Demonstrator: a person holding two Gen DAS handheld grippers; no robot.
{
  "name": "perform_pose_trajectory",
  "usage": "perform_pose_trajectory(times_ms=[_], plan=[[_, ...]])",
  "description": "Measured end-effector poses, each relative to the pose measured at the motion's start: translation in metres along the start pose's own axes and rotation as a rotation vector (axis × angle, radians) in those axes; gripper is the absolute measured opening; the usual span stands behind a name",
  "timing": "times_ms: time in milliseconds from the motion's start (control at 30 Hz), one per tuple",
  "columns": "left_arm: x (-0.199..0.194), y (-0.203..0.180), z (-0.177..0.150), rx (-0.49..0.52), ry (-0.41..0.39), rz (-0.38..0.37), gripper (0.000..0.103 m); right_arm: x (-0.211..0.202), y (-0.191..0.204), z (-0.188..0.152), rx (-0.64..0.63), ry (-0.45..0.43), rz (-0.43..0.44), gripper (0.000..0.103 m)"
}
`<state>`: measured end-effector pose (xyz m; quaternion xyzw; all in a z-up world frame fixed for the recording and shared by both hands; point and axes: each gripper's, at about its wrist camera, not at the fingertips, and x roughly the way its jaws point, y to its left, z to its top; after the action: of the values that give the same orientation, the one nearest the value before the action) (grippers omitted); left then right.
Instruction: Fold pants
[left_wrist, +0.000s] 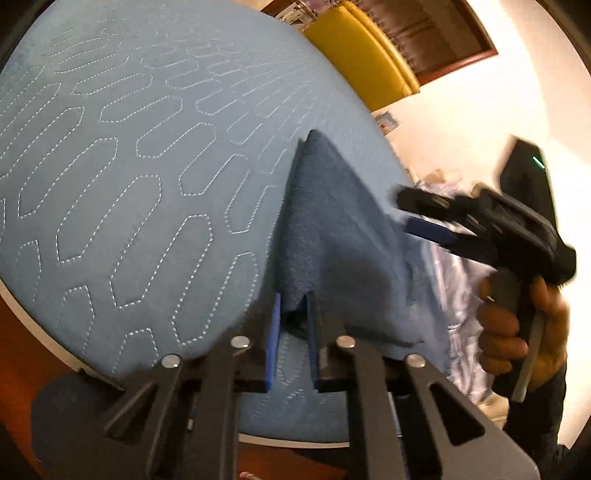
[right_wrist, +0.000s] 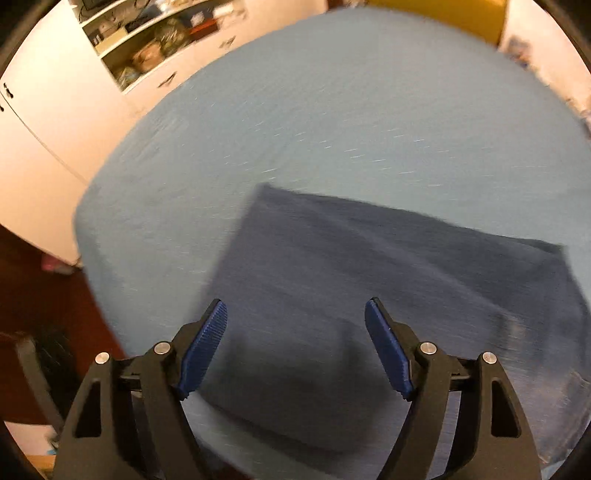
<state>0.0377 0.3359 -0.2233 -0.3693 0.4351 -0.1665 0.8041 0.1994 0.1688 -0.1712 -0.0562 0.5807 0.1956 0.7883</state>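
Observation:
The dark blue pants lie folded on a light blue quilted bed cover. In the left wrist view my left gripper is shut on a bunched edge of the pants, and the cloth rises from its pads in a tented fold. My right gripper, held by a person's hand, hovers at the pants' right side. In the right wrist view the right gripper stands open above the flat rectangle of pants, with nothing between its blue pads. That view is blurred.
The bed cover spreads wide around the pants. A yellow headboard stands at the far end. Pale lilac cloth hangs off the bed's right side. A white cupboard with shelves stands at the left, over brown floor.

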Motion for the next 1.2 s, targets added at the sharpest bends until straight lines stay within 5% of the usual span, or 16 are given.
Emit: perform_pose_trajectory(times_ms=[300,433,500,533,567,700,800,833,867,900,1067,1200], plan=[[-0.013,-0.046,-0.001,0.122,-0.064,0.049,0.009,0.067,0.056,0.032,-0.095,0.166,-0.155,0.074],[-0.010,-0.057,-0.002,0.136,-0.085,0.045,0.008,0.074,0.052,0.040,-0.101,0.140,-0.197,0.042],[-0.005,-0.050,-0.002,0.087,-0.099,0.056,0.020,0.069,0.042,0.038,-0.071,0.129,-0.169,0.028],[-0.003,-0.045,-0.005,0.056,-0.094,0.057,0.053,0.066,0.039,0.037,-0.061,0.124,-0.150,0.023],[0.000,-0.041,-0.007,0.027,-0.095,0.060,0.069,0.063,0.035,0.037,-0.051,0.117,-0.133,0.021],[0.020,-0.047,-0.015,0.016,-0.102,0.070,0.070,0.051,0.029,0.032,-0.041,0.089,-0.102,0.018],[0.036,-0.051,-0.011,0.007,-0.121,0.079,0.069,0.035,0.016,0.035,-0.008,0.070,-0.061,0.017],[0.041,-0.054,-0.009,0.018,-0.123,0.087,0.061,0.027,0.010,0.033,0.016,0.055,-0.030,0.017],[0.047,-0.059,-0.007,0.034,-0.114,0.102,0.032,0.021,0.005,0.032,0.030,0.044,-0.008,0.017],[0.052,-0.068,-0.005,0.058,-0.104,0.110,0.016,0.016,-0.001,0.038,0.044,0.035,0.016,0.016],[0.049,-0.177,-0.024,0.351,-0.231,0.268,0.011,-0.061,-0.065,0.028,0.147,-0.072,0.215,0.015],[0.057,-0.291,-0.064,0.607,-0.320,0.298,0.011,-0.152,-0.148,0.003,0.213,-0.208,0.331,0.015]])
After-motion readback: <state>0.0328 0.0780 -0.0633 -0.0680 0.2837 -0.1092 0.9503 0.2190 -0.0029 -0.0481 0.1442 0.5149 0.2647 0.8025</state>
